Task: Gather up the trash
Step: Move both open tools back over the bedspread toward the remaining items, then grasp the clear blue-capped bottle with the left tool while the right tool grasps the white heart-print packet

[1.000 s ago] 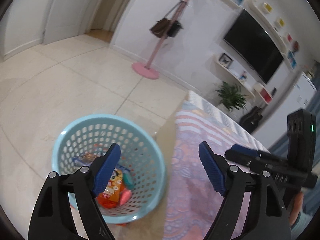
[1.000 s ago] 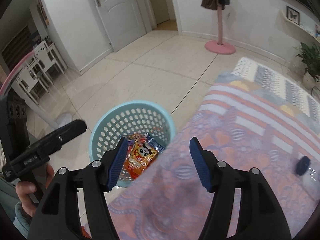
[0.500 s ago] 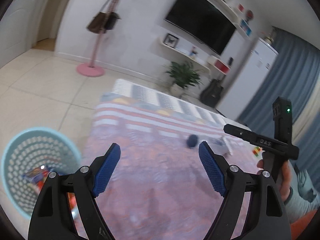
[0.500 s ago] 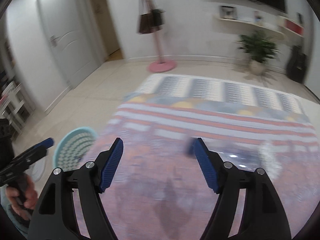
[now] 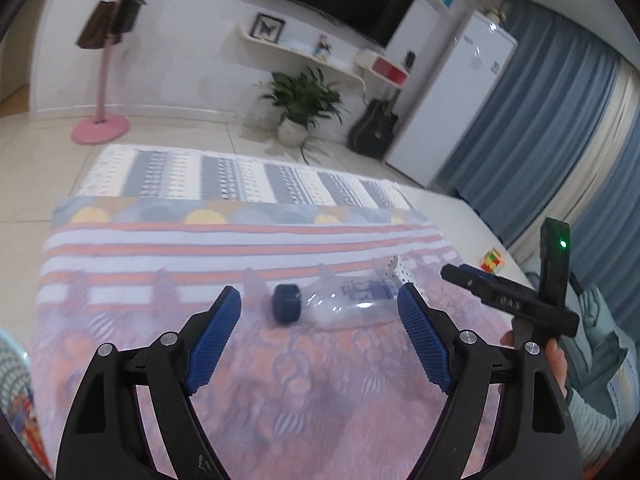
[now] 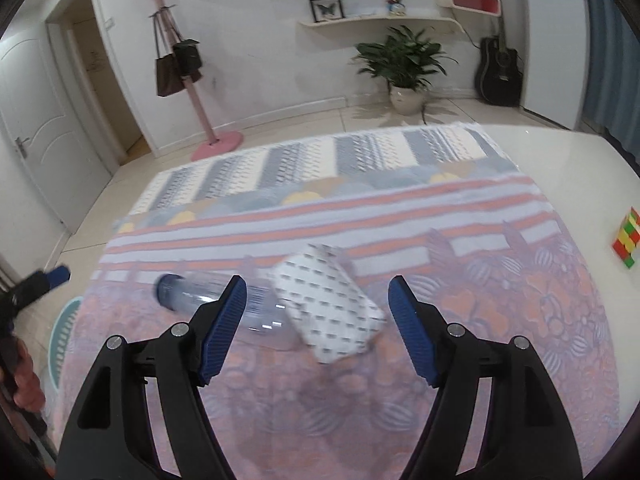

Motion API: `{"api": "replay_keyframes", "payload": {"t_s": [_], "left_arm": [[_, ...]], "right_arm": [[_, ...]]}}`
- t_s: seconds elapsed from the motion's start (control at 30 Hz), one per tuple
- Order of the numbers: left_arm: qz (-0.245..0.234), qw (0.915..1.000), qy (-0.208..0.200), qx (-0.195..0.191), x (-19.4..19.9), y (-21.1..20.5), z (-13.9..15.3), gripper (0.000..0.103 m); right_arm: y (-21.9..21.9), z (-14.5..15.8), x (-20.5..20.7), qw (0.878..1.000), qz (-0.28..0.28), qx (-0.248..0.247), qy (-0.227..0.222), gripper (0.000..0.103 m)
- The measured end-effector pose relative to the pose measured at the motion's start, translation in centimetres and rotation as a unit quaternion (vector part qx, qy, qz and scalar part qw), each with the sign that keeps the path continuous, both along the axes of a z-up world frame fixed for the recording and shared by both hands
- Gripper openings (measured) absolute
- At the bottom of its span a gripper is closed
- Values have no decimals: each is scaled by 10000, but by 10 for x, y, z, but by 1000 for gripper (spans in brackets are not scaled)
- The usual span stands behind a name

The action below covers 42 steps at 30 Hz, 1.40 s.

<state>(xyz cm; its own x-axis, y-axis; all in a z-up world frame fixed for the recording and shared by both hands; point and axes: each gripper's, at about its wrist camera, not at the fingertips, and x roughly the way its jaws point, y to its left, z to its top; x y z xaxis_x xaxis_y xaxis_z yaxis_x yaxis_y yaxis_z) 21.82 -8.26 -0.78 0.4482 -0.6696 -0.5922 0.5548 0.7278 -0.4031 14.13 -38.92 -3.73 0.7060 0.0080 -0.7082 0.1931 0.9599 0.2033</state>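
Two hand-held grippers, both wide open and empty. Ahead of the left hand-held gripper [image 5: 320, 340]: one clear bottle [image 5: 352, 306] lying on the bench [image 6: 560, 160]. Ahead of the right hand-held gripper [image 6: 316, 328], jaws just widened: one patterned box [image 6: 326, 308] touching the bottle. One basket [image 6: 64, 336] far left.

basket [image 6: 64, 334] cropped, bottle [image 5: 352, 308] perhaps blurred

clear glossy plastic bottle [image 6: 224, 304]; matt printed paper packet [image 6: 328, 308]; soft woven cloth [image 6: 360, 216]; glossy white table [image 6: 568, 168]; rough-textured blue pads [image 6: 224, 320]
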Motion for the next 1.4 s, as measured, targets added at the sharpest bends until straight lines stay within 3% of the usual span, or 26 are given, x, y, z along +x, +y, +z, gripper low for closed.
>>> {"api": "replay_keyframes", "payload": {"t_s": [0.1, 0.27, 0.43, 0.6, 0.73, 0.8, 0.87, 1.0, 1.07, 1.13, 1.4], "left_arm": [[-122, 9997, 129, 182, 20, -26, -13, 79], [-167, 9978, 507, 403, 55, -61, -46, 77], [-482, 9935, 846, 595, 68, -79, -69, 74], [-1028, 9869, 946, 805, 46, -80, -67, 73], [-1859, 9698, 1408, 718, 6, -81, -68, 73], [-2117, 9642, 1379, 800, -12, -88, -68, 73], [-1963, 9679, 1119, 1100, -21, -101, -67, 75], [-1350, 9770, 1118, 1218, -6, -119, -73, 75], [-941, 9822, 1237, 1052, 6, -120, -76, 76], [-636, 9844, 1432, 804, 16, -117, -79, 76], [-10, 9892, 1450, 230, 36, -100, -65, 81]], "right_arm": [[-10, -11, 1, 9999, -108, 8, -13, 69], [-24, -27, 9, 9998, -123, 126, 49, 49], [-29, -37, 21, 9996, -40, 214, 182, 47], [-31, -46, 24, 9989, 38, 407, 248, 47], [-31, -52, 20, 9982, 54, 533, 265, 47], [-32, -54, 18, 9980, 45, 574, 264, 47], [-32, -54, 15, 9976, 27, 640, 251, 47], [-31, -48, 13, 9976, 38, 668, 179, 47], [-28, -45, 15, 9978, 118, 633, 171, 49], [-24, -43, 20, 9985, 171, 468, 206, 59], [-24, -49, 23, 9984, 218, 475, 238, 60]]}}
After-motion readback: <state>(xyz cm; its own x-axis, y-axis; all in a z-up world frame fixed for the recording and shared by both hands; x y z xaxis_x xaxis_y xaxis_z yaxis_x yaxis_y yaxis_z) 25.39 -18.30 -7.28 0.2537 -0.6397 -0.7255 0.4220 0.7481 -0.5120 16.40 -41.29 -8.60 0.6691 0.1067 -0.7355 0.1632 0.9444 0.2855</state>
